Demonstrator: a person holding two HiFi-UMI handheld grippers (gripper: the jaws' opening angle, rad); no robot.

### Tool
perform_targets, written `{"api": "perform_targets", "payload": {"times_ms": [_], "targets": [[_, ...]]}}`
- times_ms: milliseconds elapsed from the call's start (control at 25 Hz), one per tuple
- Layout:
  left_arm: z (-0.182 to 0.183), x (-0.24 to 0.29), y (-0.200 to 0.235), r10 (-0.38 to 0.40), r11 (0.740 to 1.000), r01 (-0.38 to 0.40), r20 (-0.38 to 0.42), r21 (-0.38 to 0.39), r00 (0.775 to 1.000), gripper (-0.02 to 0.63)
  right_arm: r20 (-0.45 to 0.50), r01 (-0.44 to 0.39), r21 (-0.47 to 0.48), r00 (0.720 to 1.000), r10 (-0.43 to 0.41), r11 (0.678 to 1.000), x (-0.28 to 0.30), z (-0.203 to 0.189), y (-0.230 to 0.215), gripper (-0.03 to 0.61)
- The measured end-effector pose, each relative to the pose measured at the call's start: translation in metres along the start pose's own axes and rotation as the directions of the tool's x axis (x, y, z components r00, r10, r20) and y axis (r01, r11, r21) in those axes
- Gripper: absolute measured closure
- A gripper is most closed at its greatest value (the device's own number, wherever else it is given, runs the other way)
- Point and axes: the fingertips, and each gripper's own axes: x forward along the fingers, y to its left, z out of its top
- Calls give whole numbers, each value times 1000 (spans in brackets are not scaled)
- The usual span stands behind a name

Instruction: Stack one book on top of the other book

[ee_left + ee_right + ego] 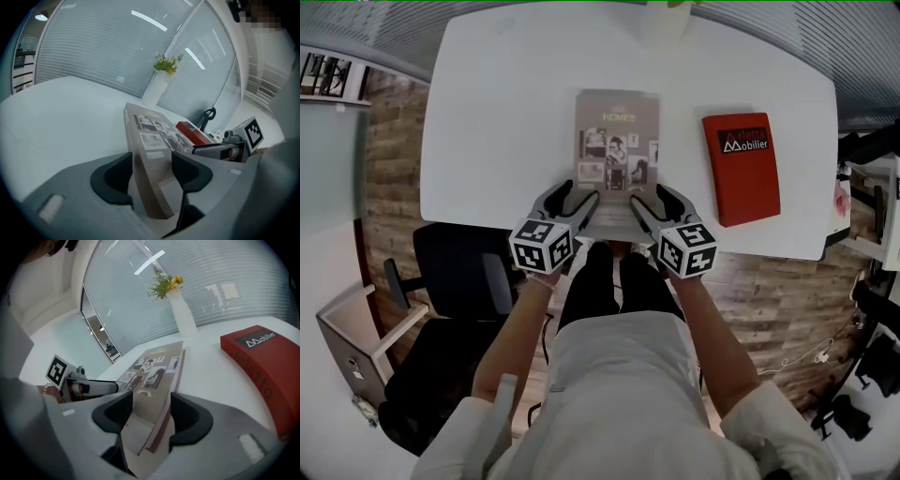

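Observation:
A grey-brown book (617,141) with photos on its cover lies in the middle of the white table (487,122), its near end at the table's front edge. A red book (741,167) lies flat to its right. My left gripper (581,194) is open around the brown book's (154,136) near left corner, with a gap beside each pad. My right gripper (647,195) is open the same way around the near right corner of the brown book (152,371). The red book (262,357) lies apart, right of the right gripper (150,413).
A white vase with flowers (183,315) stands at the table's far edge (666,19). A black office chair (459,272) sits left of the person's legs below the table's front edge. Cables and dark gear lie on the wooden floor at the right (862,375).

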Motion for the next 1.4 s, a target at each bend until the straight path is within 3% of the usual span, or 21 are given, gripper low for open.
{"api": "perform_targets", "payload": {"times_ms": [200, 800, 1400], "targets": [[1, 2, -3, -6, 1000, 6, -2, 7, 1000, 350, 11, -14, 38, 1000, 13, 999, 1, -2, 1, 360], [11, -13, -16, 4, 1000, -4, 24, 15, 1000, 350, 36, -12, -3, 999, 13, 1000, -13, 11, 10, 365], [66, -52, -63, 24, 998, -30, 118, 50, 993, 351, 112, -38, -80, 993, 47, 996, -65, 67, 34, 364]]}}
